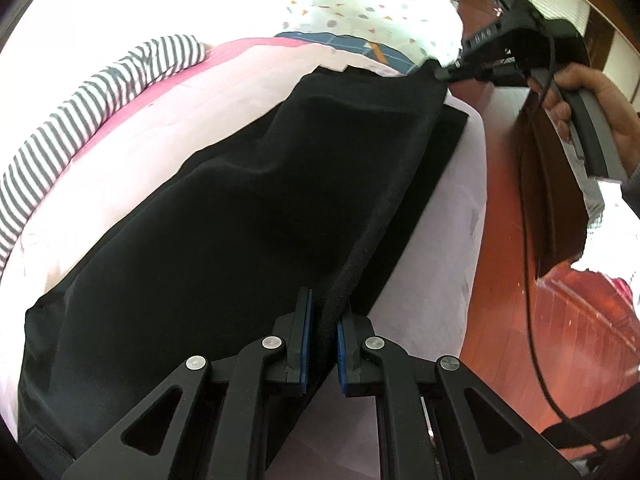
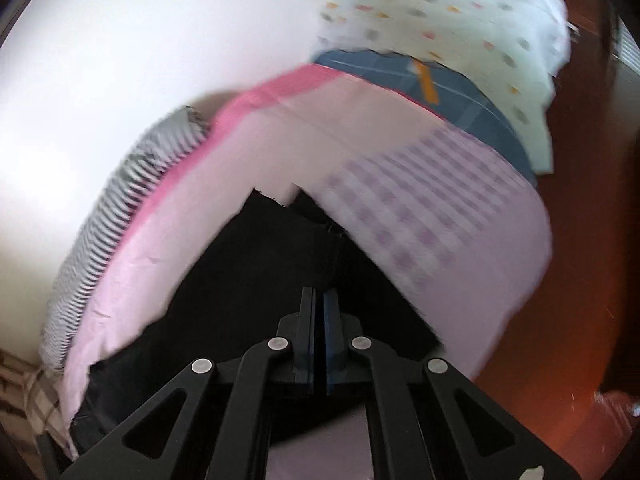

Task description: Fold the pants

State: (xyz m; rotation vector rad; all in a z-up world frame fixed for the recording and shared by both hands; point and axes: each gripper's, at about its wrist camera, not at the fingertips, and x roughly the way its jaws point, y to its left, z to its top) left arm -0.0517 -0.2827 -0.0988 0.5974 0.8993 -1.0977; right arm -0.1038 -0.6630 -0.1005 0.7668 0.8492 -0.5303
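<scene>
Black pants (image 1: 224,216) lie spread on a pale pink bed sheet (image 1: 452,240). My left gripper (image 1: 324,312) is shut on the pants' thick ribbed edge and holds it lifted off a lower black layer (image 1: 432,176). My right gripper (image 1: 444,72) shows in the left wrist view at the far end of the same edge, pinching the fabric. In the blurred right wrist view my right gripper (image 2: 319,304) has its jaws pressed together over the black pants (image 2: 248,280).
A grey-and-white striped garment (image 1: 100,108) and a pink cloth (image 1: 248,46) lie at the back left. A dotted white quilt (image 1: 372,4) and a blue cloth (image 1: 348,46) sit at the back. Red wooden floor (image 1: 560,320) lies beyond the bed's right edge.
</scene>
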